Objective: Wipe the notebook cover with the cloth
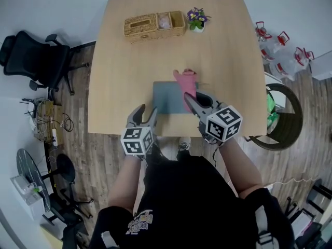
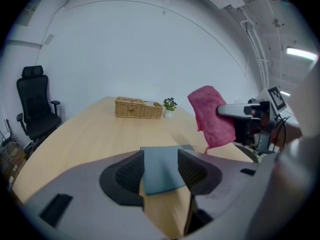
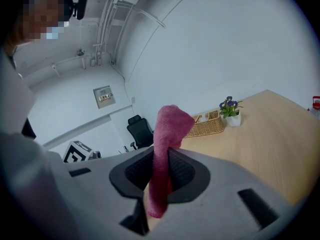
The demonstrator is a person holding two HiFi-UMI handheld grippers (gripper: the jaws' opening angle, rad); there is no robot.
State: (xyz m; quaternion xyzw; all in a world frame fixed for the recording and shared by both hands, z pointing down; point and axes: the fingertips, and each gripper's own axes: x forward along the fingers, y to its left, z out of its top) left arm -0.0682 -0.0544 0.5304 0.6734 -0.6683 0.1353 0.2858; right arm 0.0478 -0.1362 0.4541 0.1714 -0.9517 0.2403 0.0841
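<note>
A grey-blue notebook (image 1: pixel 167 98) lies flat near the front edge of the wooden table (image 1: pixel 129 77). My right gripper (image 1: pixel 196 98) hovers over the notebook's right end, shut on a pink cloth (image 1: pixel 187 83) that hangs folded from its jaws. In the right gripper view the cloth (image 3: pixel 167 129) is pinched between the pads and sticks up past them. My left gripper (image 1: pixel 147 111) stands open at the notebook's front left corner. In the left gripper view the notebook (image 2: pixel 160 176) shows between the spread jaws, with the cloth (image 2: pixel 212 116) hanging at the right.
A wicker basket (image 1: pixel 154 26) and a small potted flower (image 1: pixel 197 18) stand at the table's far edge. A black office chair (image 1: pixel 31 56) is on the left. On the right are a round wicker chair (image 1: pixel 284 117) and water bottles (image 1: pixel 282 51).
</note>
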